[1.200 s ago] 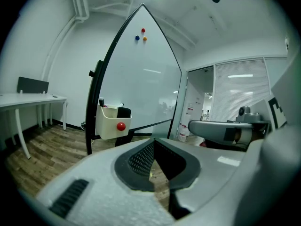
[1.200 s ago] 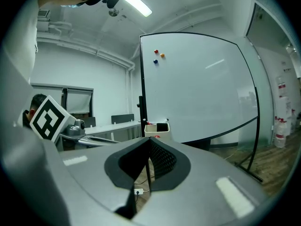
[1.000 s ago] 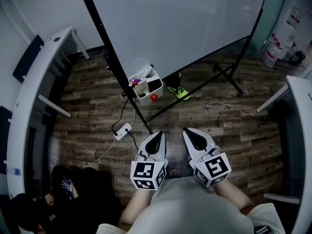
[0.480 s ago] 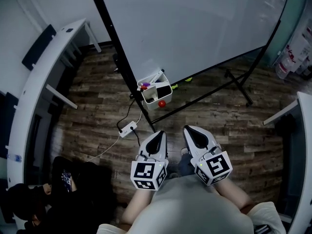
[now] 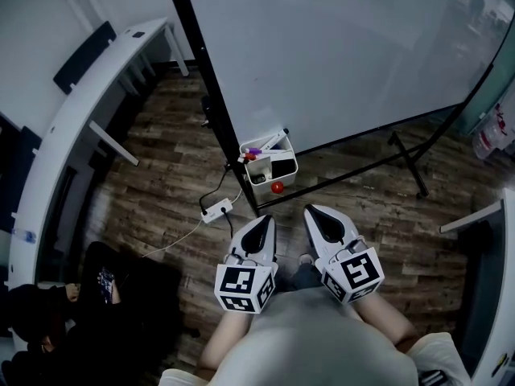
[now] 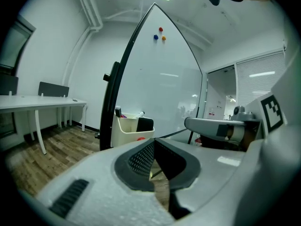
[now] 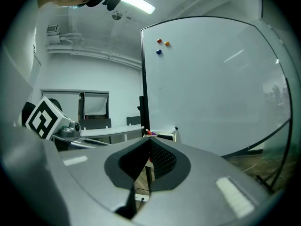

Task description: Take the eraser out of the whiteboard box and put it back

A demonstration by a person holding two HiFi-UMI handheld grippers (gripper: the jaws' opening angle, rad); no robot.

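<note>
The white whiteboard box (image 5: pixel 269 170) hangs on the whiteboard's black frame, just ahead of both grippers. A black eraser (image 5: pixel 282 166) stands in it beside some markers, and a red ball (image 5: pixel 277 187) sits on its front. My left gripper (image 5: pixel 259 221) and right gripper (image 5: pixel 313 212) are side by side below the box, both shut and empty. In the left gripper view the box (image 6: pixel 128 131) and eraser (image 6: pixel 145 124) lie beyond the closed left gripper (image 6: pixel 154 141). In the right gripper view the box (image 7: pixel 164 136) peeks over the shut right gripper (image 7: pixel 149 141).
A large whiteboard (image 5: pixel 338 47) on a black stand leans over the wooden floor. A power strip (image 5: pixel 216 210) with cables lies near the frame's foot. A curved white desk (image 5: pixel 76 123) runs along the left, another desk edge (image 5: pixel 481 215) at right. A person (image 5: pixel 40 328) sits at bottom left.
Both grippers have advanced toward the whiteboard, still shut. The box now sits closer to their tips and further right in the head view.
</note>
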